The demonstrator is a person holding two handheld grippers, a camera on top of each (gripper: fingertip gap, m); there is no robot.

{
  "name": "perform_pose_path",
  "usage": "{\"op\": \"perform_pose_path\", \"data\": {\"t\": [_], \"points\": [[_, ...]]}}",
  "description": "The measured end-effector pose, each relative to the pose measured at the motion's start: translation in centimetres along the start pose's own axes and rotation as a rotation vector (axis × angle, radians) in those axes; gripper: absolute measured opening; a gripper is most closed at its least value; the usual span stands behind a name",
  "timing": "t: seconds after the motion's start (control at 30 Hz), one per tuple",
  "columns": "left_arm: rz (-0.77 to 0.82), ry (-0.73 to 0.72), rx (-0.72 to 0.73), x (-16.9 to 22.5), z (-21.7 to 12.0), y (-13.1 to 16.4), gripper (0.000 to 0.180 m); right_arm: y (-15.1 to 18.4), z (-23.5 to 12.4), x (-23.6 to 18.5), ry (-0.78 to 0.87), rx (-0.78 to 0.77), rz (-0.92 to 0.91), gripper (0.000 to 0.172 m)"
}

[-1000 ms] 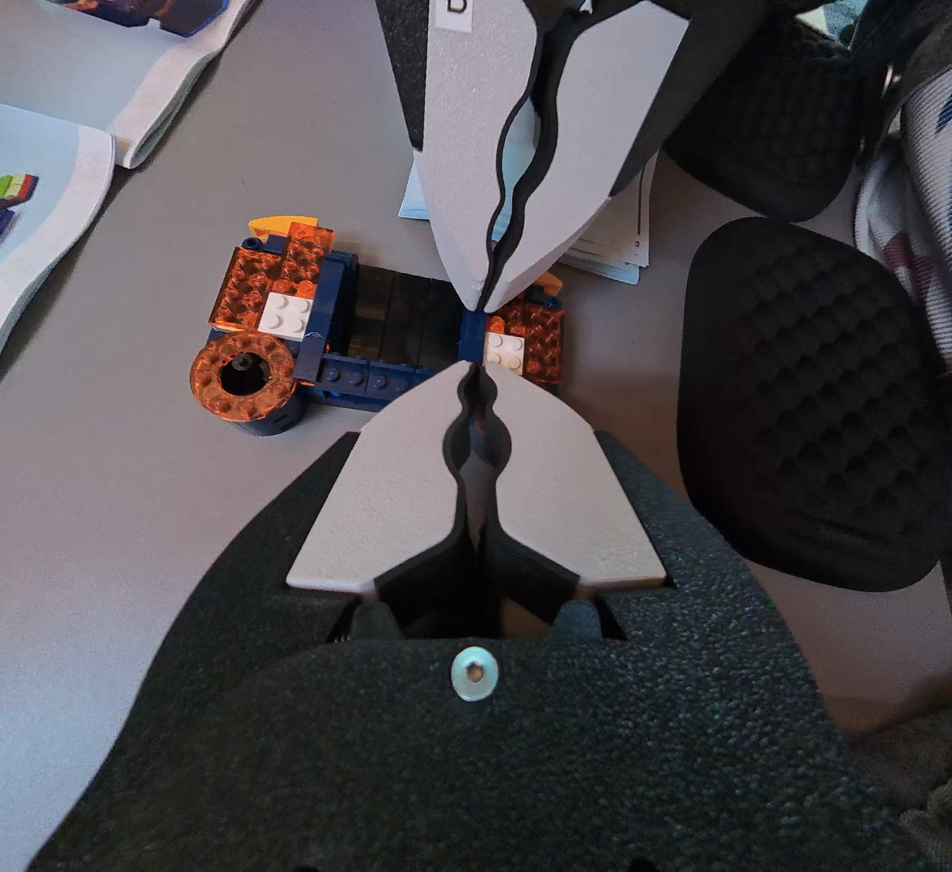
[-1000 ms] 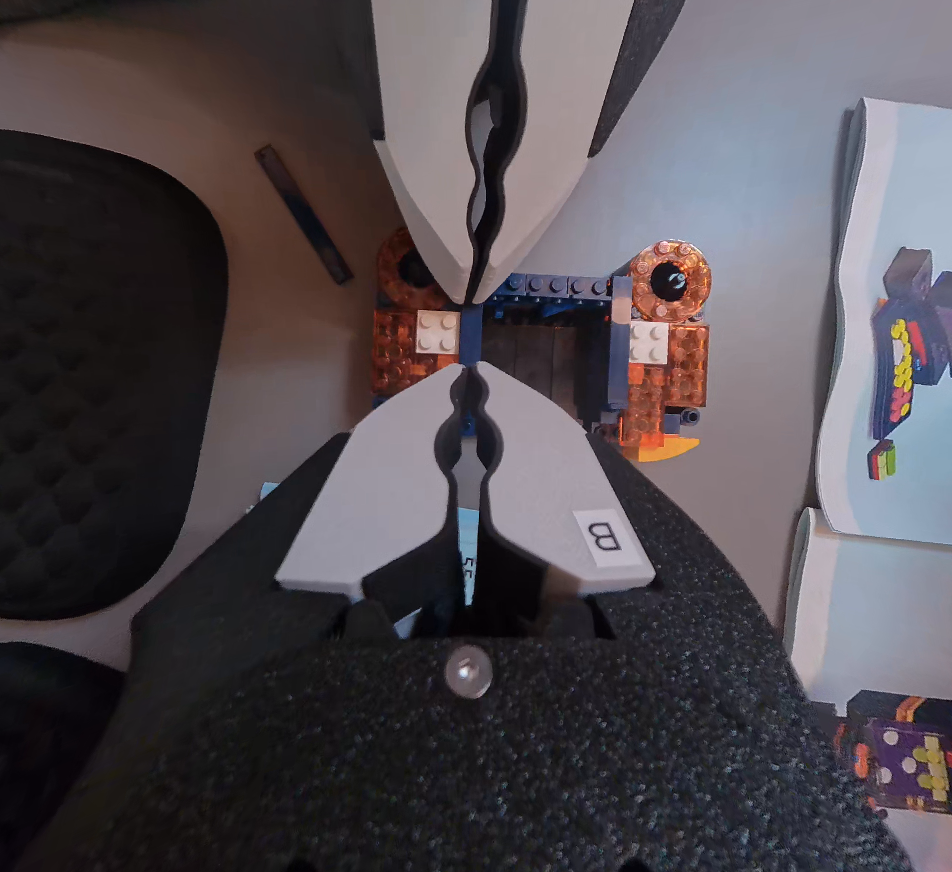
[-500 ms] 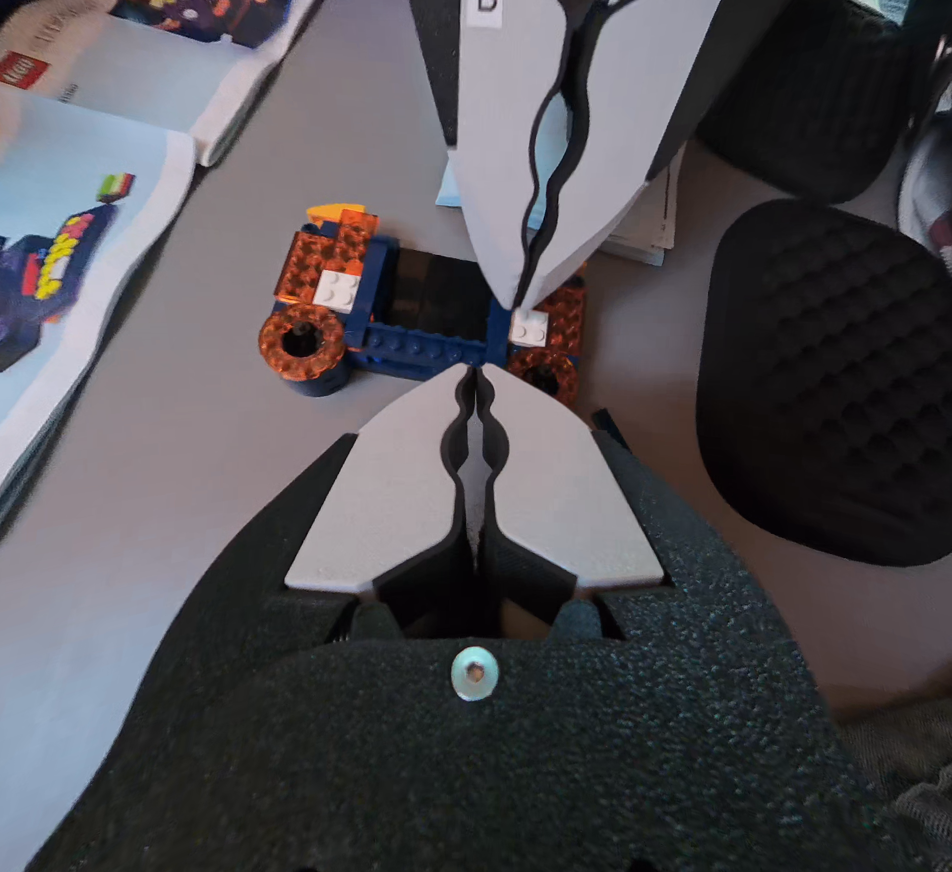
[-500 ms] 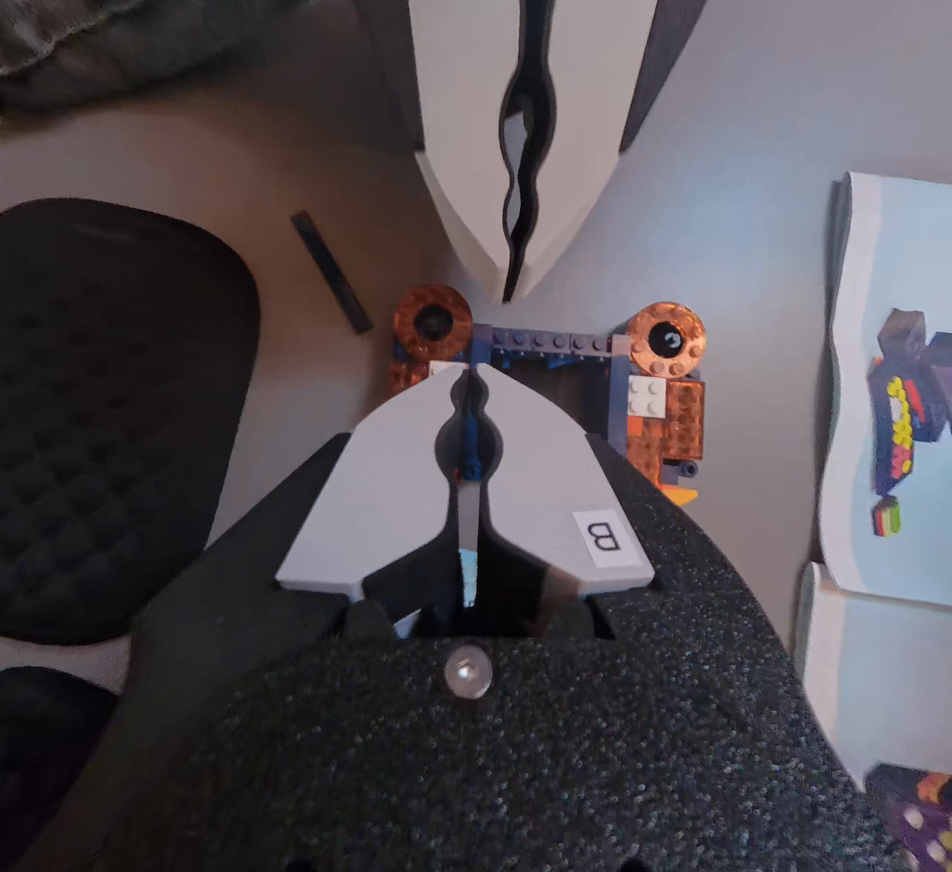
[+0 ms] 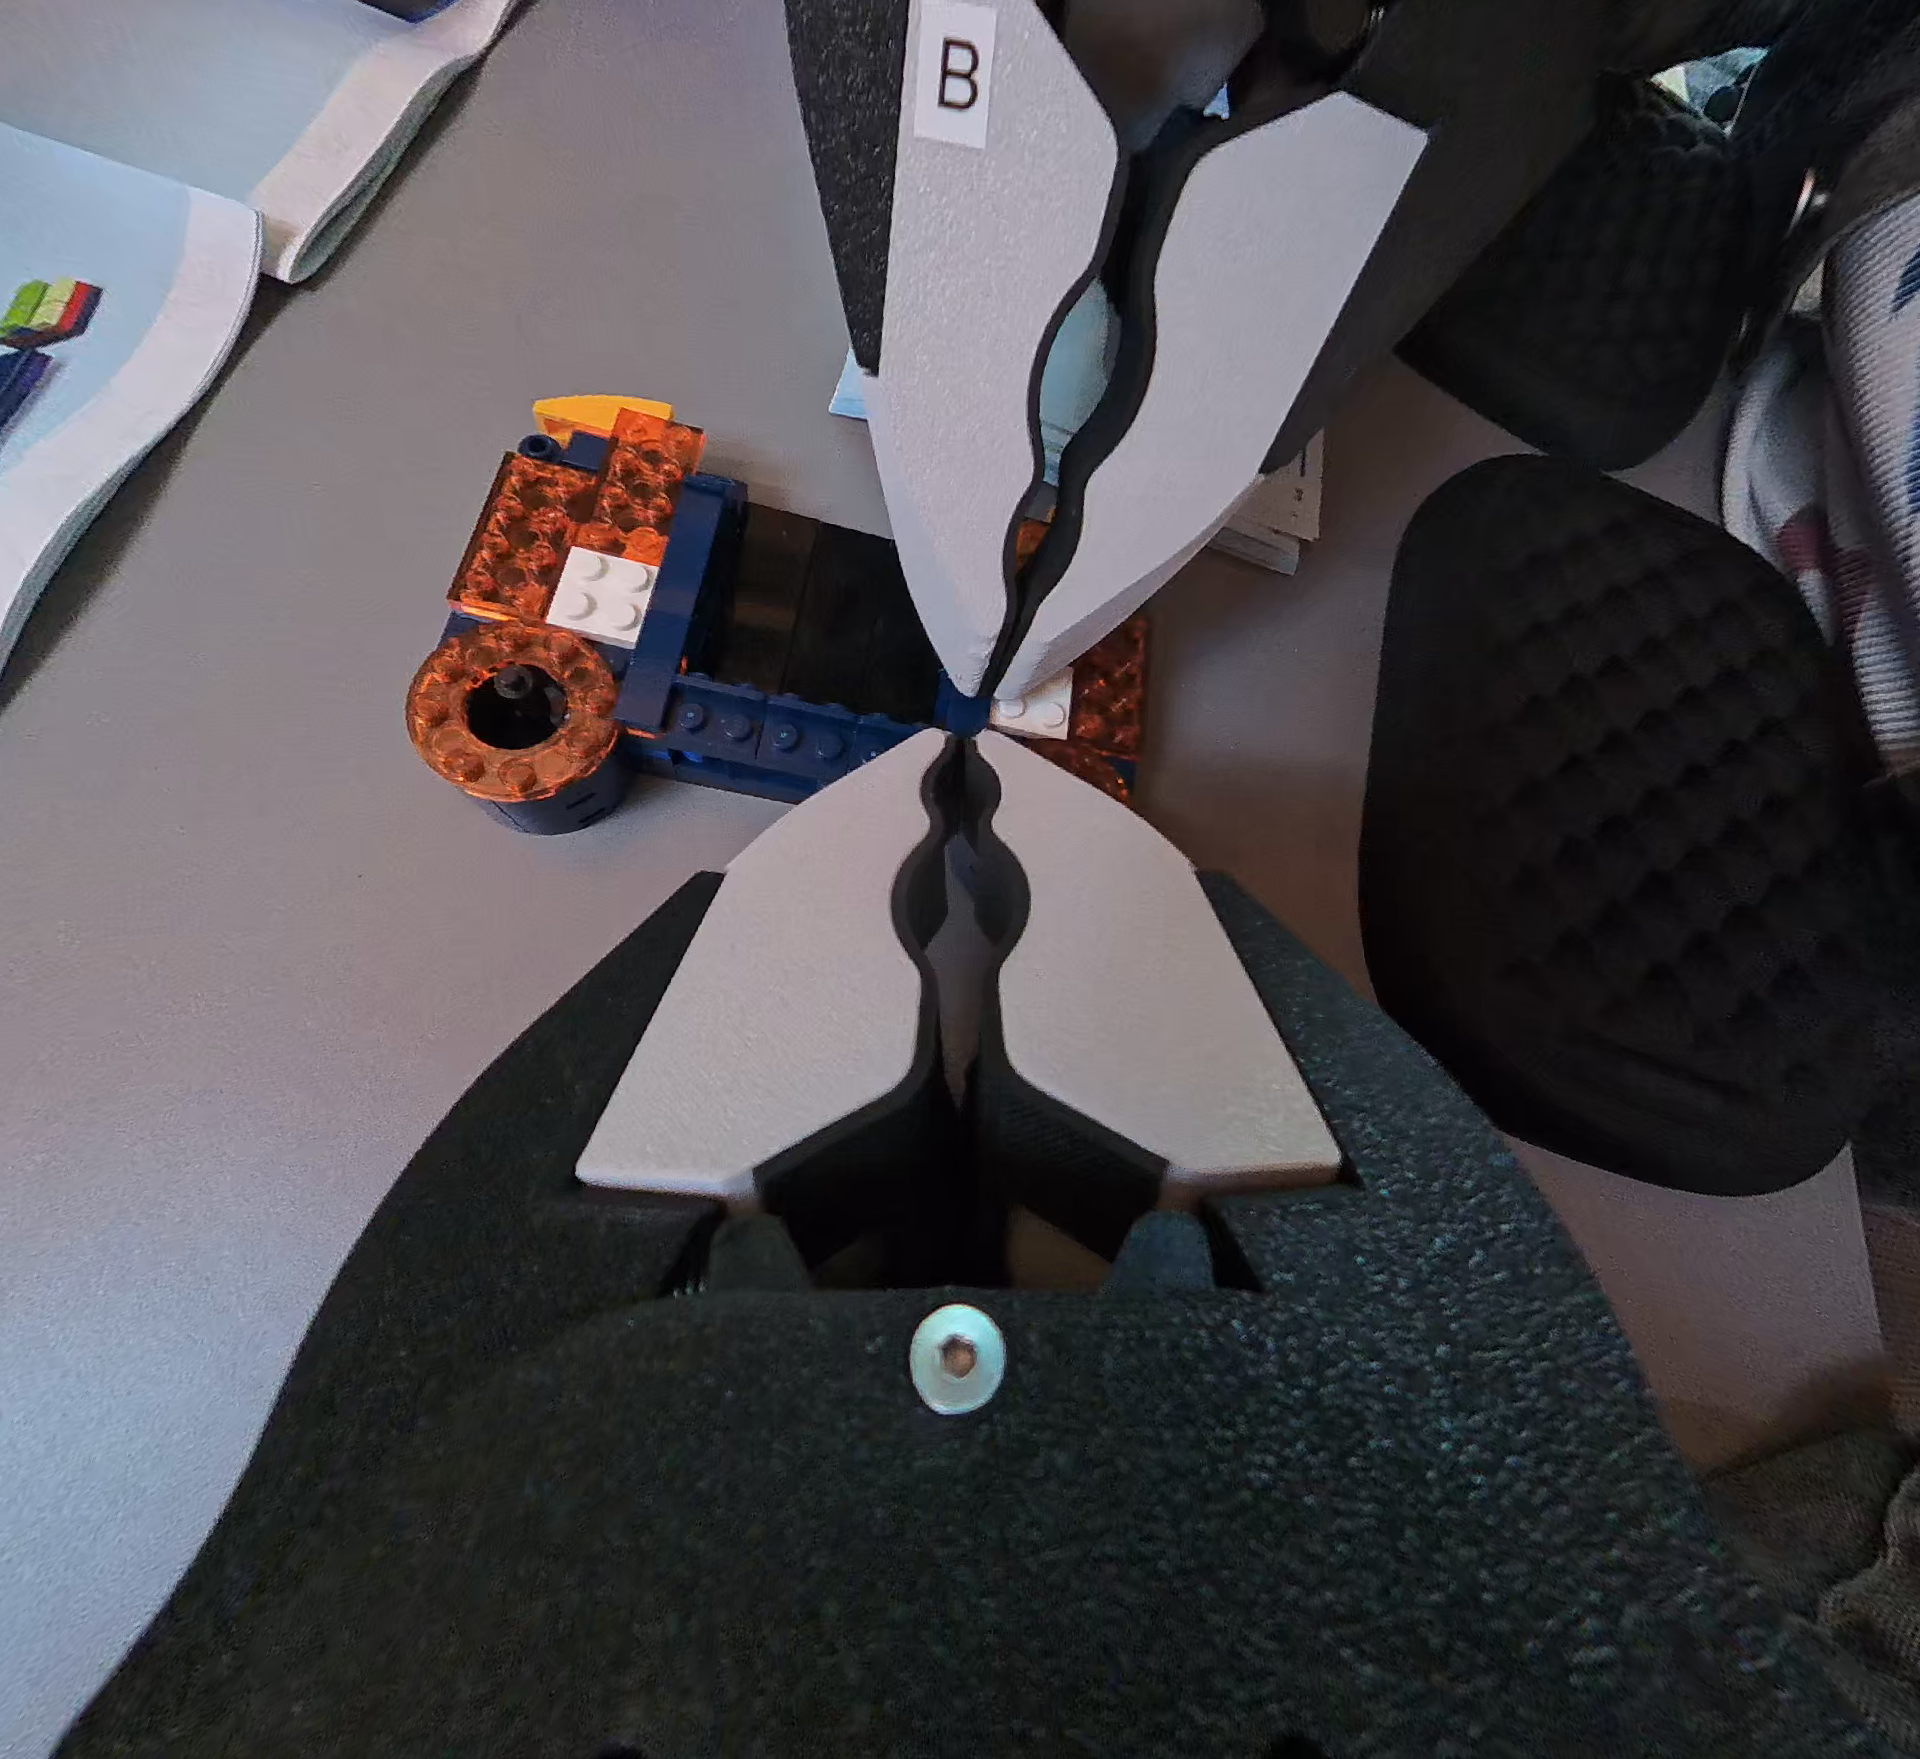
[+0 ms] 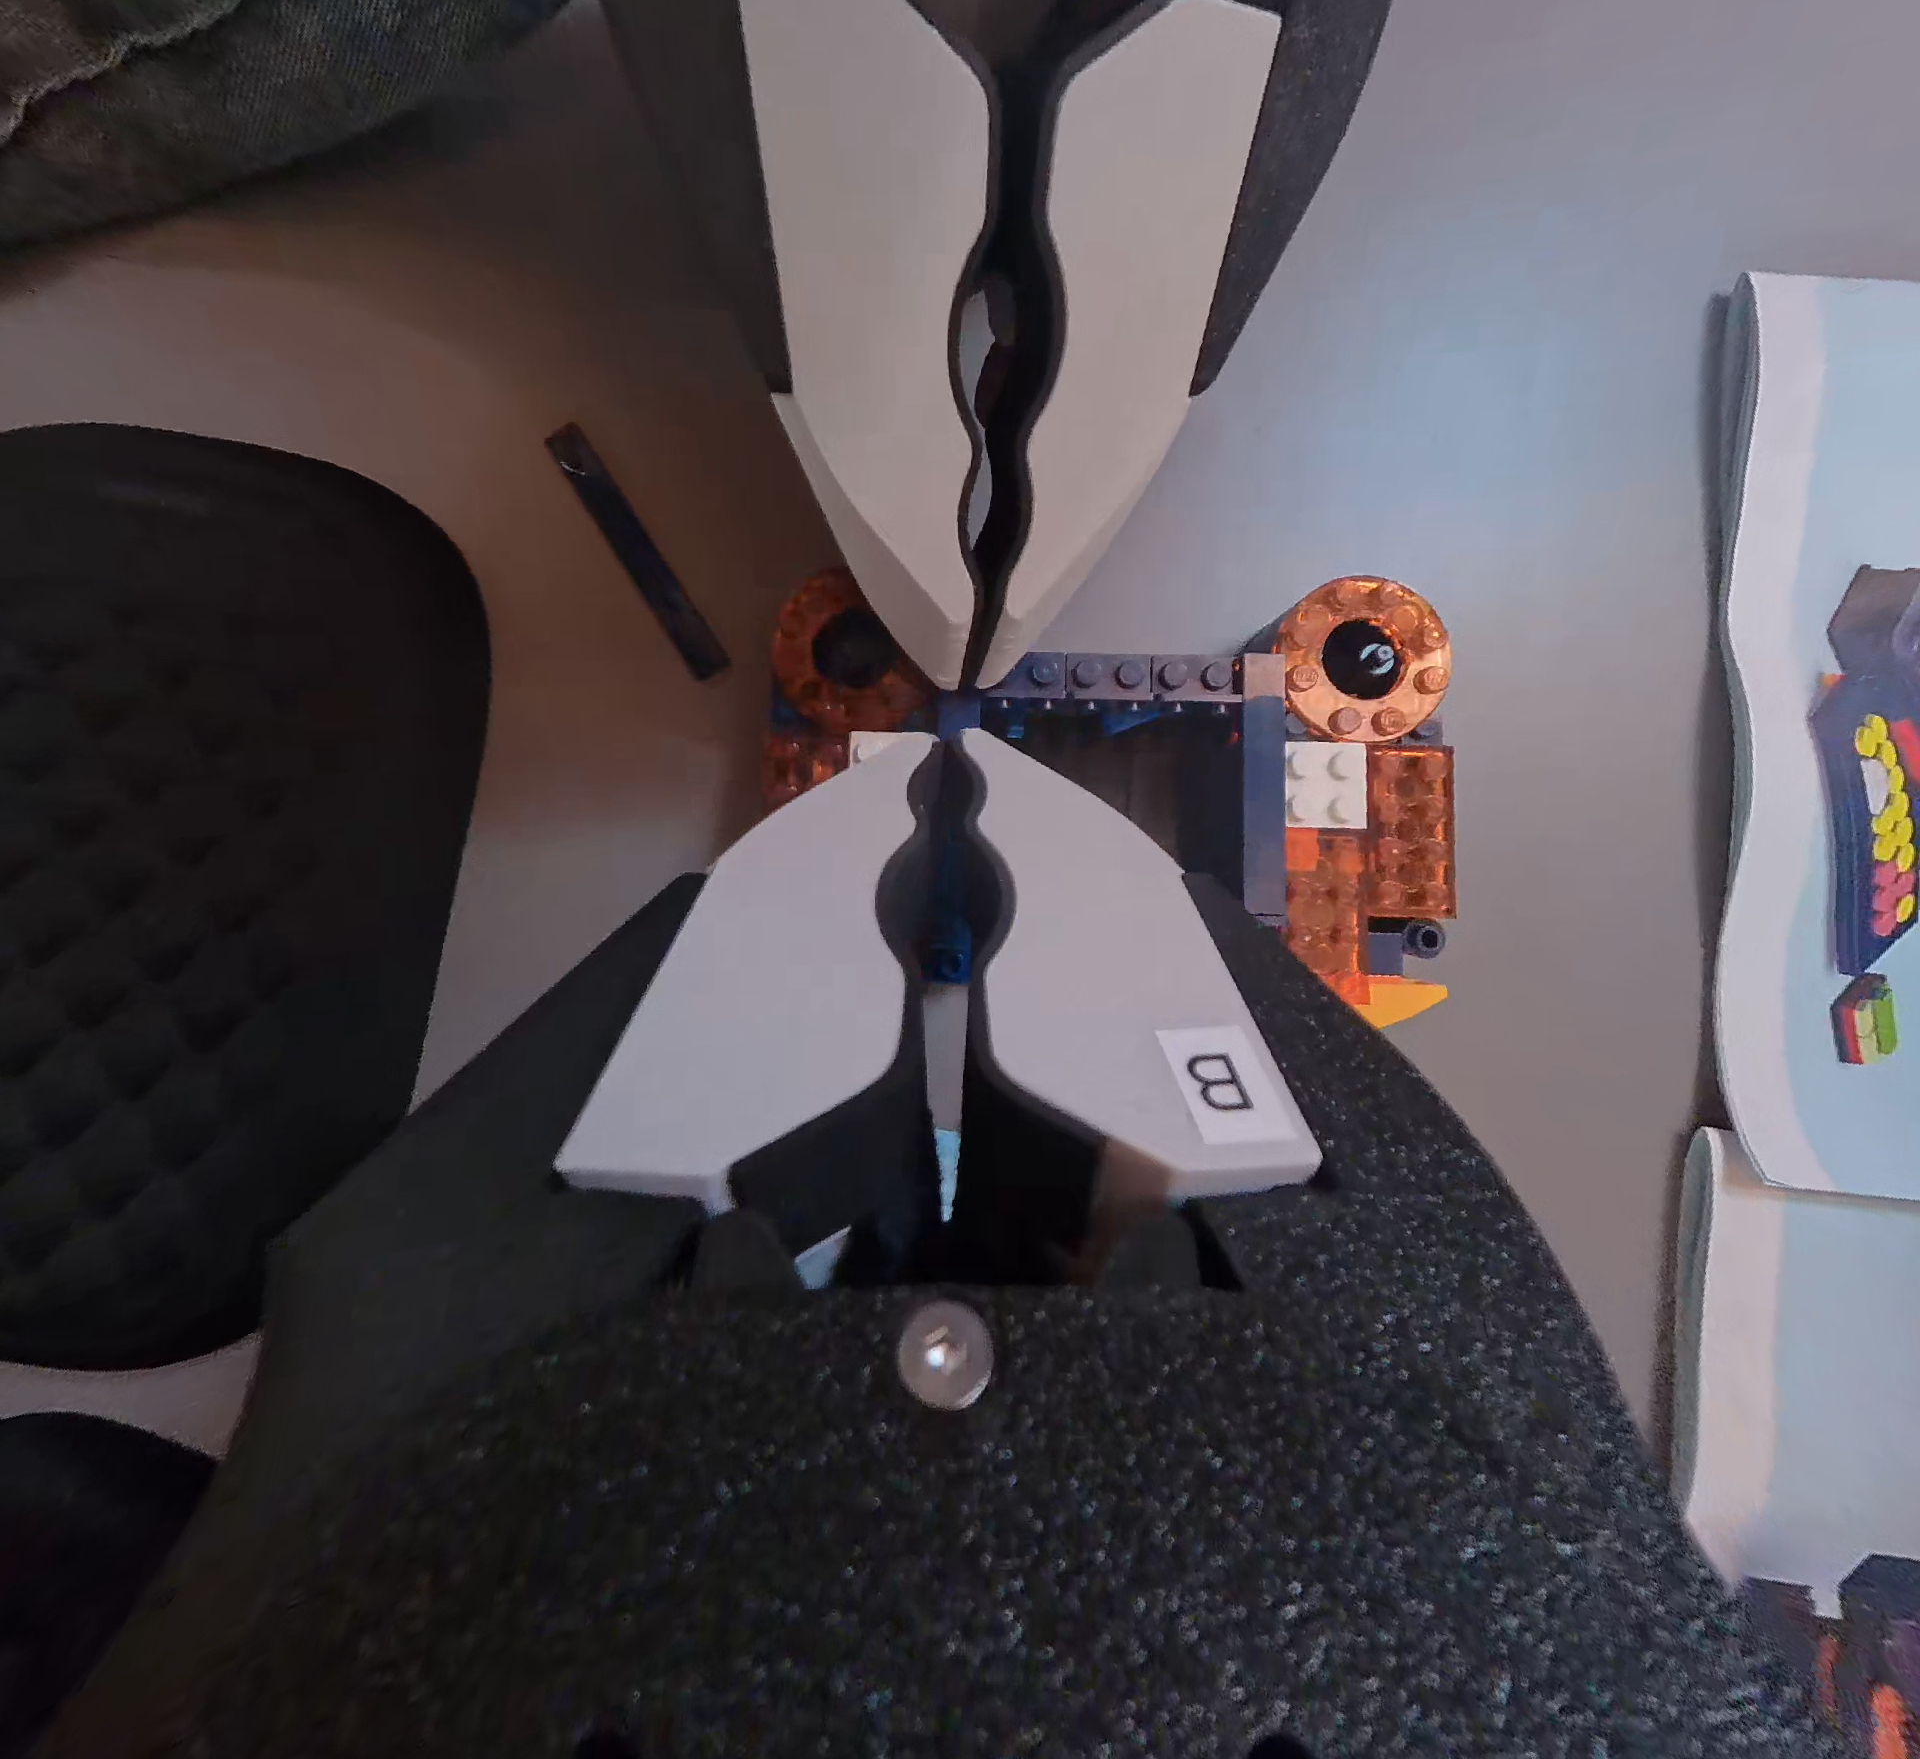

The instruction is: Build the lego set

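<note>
One white sticker bearing a single black printed character stands on a finger of the right gripper. Small print on the paper stack: too small to read.

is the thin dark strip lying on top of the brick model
No, the thin dark strip lies on the bare table, apart from the brick model.

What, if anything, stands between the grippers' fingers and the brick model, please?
Nothing visible does: the left gripper and right gripper, both shut, meet tip to tip over the brick model's dark blue bar.
</note>
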State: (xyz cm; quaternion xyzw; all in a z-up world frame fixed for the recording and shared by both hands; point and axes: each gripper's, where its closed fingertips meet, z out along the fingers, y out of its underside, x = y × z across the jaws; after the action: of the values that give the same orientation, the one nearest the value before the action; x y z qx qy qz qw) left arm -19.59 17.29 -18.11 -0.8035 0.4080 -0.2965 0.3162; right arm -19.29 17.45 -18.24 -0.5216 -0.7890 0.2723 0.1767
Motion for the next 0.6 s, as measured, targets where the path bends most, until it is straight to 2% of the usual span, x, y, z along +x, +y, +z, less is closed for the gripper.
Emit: {"op": "perform_pose_path", "data": {"t": [0.23,0.33,0.4,0.43,0.47,0.53,0.6], "points": [[-0.024,-0.006,-0.014,0.0,0.2,-0.1,0.0,0.0,0.0,0.0,-0.001,0.002,0.014,0.0],[0.034,-0.015,-0.021,0.0,0.2,-0.1,0.0,0.0,0.0,0.0,0.004,0.002,-0.024,0.0],[0.072,-0.103,-0.066,-0.7,-0.5,-0.1,0.0,0.1,-0.6,-0.5,-0.04,0.015,-0.016,0.0],[0.085,-0.162,-0.036,-0.9,-1.5,-0.9,0.0,-0.4,-1.5,-0.6,-0.045,0.074,0.012,0.0],[0.084,-0.19,0.025,-0.4,-2.7,-2.1,0.0,-1.1,-3.0,-0.8,-0.057,0.16,0.032,0.01],[0.04,-0.269,0.118,0.9,-5.0,-3.1,0.01,-1.1,-6.1,-1.1,-0.055,0.237,0.062,0.011],[-0.009,-0.363,0.088,2.1,-5.7,-1.3,0.018,0.4,-9.0,-1.3,-0.001,0.235,0.066,0.013]]}}
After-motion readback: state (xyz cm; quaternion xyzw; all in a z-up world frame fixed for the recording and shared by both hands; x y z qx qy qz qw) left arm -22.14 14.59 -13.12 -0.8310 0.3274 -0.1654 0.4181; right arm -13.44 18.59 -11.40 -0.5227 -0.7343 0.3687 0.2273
